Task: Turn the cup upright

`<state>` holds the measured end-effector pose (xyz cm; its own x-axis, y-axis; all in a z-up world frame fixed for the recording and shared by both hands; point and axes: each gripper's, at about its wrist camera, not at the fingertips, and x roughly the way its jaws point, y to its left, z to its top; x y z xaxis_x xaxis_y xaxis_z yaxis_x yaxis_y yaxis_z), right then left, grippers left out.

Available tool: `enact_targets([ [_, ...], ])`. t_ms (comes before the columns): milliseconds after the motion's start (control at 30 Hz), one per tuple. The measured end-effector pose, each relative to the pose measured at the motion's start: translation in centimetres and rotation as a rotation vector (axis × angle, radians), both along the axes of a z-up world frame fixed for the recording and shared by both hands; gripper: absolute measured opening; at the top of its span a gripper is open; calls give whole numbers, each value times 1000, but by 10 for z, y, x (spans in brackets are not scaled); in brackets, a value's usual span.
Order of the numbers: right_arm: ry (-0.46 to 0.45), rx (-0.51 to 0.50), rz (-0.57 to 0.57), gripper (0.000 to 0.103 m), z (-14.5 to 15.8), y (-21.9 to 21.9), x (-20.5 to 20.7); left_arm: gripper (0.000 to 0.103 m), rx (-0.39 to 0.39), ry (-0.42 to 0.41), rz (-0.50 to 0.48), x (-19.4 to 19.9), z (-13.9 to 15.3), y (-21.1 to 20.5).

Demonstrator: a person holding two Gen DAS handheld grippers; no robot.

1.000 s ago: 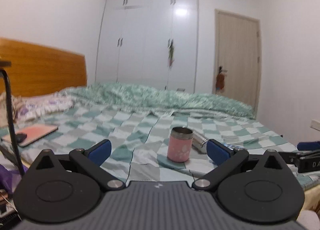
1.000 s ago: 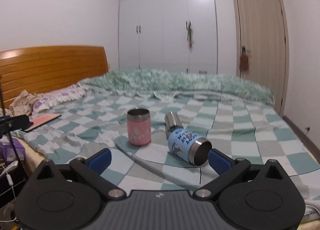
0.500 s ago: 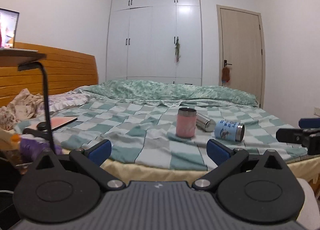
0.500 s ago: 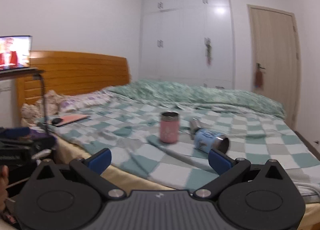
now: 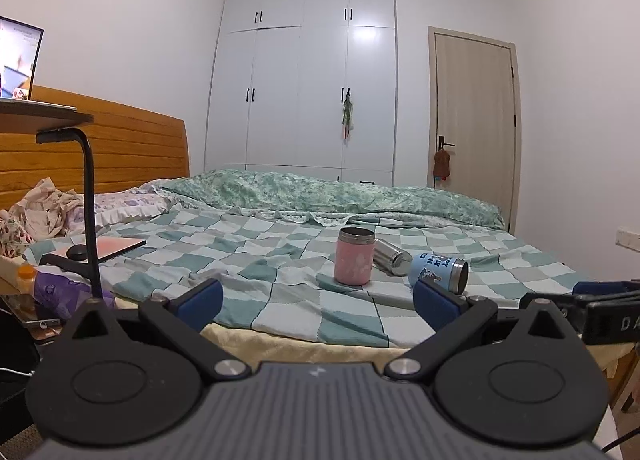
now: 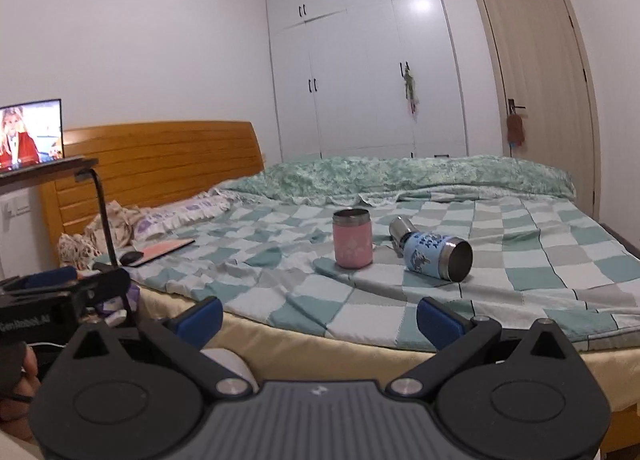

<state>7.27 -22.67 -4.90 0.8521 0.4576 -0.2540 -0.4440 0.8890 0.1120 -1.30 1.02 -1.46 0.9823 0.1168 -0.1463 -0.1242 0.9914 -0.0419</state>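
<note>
A pink cup [image 5: 355,256] [image 6: 353,238] stands upright on the checked bedspread. A blue printed cup [image 5: 439,271] [image 6: 437,255] lies on its side to its right, its steel mouth facing me. A small steel cup [image 5: 391,256] [image 6: 398,230] lies on its side behind them. My left gripper [image 5: 316,300] is open and empty, held back off the near edge of the bed. My right gripper [image 6: 320,318] is open and empty too, also short of the bed edge. Each gripper shows at the edge of the other's view.
The bed [image 5: 280,300] has a wooden headboard [image 6: 160,156], a rolled green quilt [image 5: 320,196] at the far side, and a pink book with a mouse [image 5: 108,246] at the left. A black stand [image 5: 86,196] carries a screen [image 6: 30,134]. A wardrobe [image 5: 304,80] and a door [image 5: 472,120] are behind.
Both grippers have pulled back and away from the bed, so the cups look smaller and farther. The pink cup stays upright; the blue and steel cups stay on their sides.
</note>
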Motion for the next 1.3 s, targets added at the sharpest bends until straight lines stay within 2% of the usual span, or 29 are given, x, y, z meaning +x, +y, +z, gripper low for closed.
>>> enact_targets([
  [367,-42,-42,9,103,3,7,-1,103,0,-6,-10,2,-2,-7],
  [1300,-13,-59,14,103,-2,12,4,103,-17,4,2,5,-4,-5],
])
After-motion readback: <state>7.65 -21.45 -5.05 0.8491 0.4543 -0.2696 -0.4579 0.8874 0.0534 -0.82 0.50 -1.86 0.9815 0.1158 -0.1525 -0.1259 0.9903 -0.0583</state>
